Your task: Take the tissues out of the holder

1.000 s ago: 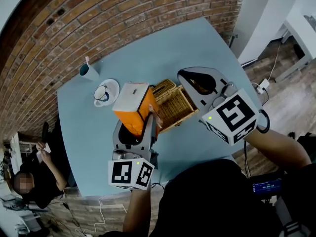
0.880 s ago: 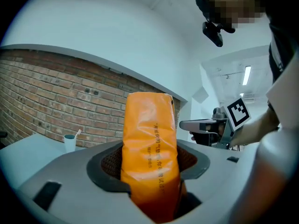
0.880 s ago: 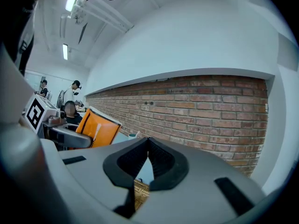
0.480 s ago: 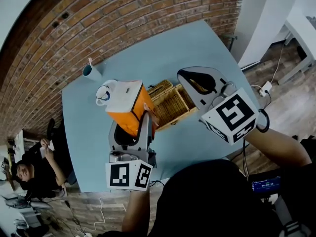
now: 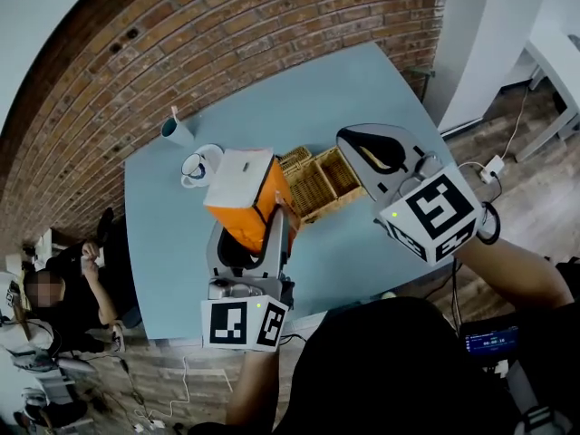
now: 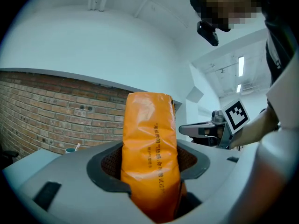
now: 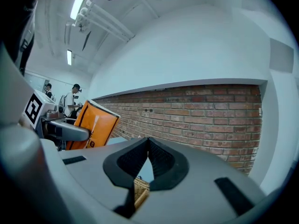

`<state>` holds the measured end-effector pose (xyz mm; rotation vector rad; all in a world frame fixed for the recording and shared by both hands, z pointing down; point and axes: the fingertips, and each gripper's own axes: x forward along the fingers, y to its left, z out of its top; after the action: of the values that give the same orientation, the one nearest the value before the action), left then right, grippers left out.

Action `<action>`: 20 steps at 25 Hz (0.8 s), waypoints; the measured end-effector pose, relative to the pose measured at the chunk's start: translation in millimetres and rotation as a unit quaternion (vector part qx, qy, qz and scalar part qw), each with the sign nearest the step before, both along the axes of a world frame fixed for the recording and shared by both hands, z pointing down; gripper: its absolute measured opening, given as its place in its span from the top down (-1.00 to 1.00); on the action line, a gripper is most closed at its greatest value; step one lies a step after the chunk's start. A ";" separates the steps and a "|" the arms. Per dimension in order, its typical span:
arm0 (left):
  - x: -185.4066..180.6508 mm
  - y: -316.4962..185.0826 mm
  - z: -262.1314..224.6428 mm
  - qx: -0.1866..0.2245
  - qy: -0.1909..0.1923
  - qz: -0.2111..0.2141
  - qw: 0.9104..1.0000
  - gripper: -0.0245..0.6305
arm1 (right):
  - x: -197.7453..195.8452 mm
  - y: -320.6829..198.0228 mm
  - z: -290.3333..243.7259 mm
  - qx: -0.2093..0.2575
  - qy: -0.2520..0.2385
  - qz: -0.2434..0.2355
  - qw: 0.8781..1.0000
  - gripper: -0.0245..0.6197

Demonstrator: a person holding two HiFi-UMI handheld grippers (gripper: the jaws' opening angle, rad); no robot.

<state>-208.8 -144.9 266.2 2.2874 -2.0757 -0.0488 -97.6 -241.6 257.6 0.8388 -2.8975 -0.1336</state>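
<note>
Beside basket (image 5: 319, 188), tissue pack (image 5: 243, 196) seemingly outside.

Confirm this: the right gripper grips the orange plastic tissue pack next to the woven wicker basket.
Not right: it is the left gripper that grips the orange plastic tissue pack next to the woven wicker basket. The left gripper view shows the pack clamped between its jaws; the right gripper has its jaws together on nothing.

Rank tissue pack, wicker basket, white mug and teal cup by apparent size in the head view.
1. tissue pack, though lifted nearer the camera
2. wicker basket
3. white mug and teal cup, about alike
</note>
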 end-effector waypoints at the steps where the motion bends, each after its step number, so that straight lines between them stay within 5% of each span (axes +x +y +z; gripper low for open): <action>1: 4.5 2.5 -1.4 0.000 -0.002 0.000 1.000 0.10 | 4.8 2.7 -1.0 0.000 -0.001 -0.001 1.000 0.91; 13: 57.2 58.4 -6.5 0.004 -0.011 -0.022 1.000 0.10 | 66.0 54.0 -3.7 0.010 -0.002 -0.014 1.000 0.91; 20: 85.0 97.6 -23.9 0.028 -0.060 -0.042 0.997 0.10 | 98.6 89.2 -15.4 0.017 -0.020 -0.027 0.999 0.91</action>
<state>-123.8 -47.3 242.3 2.2878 -2.2553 0.0286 0.9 -152.4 242.1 0.7761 -2.9646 -0.1724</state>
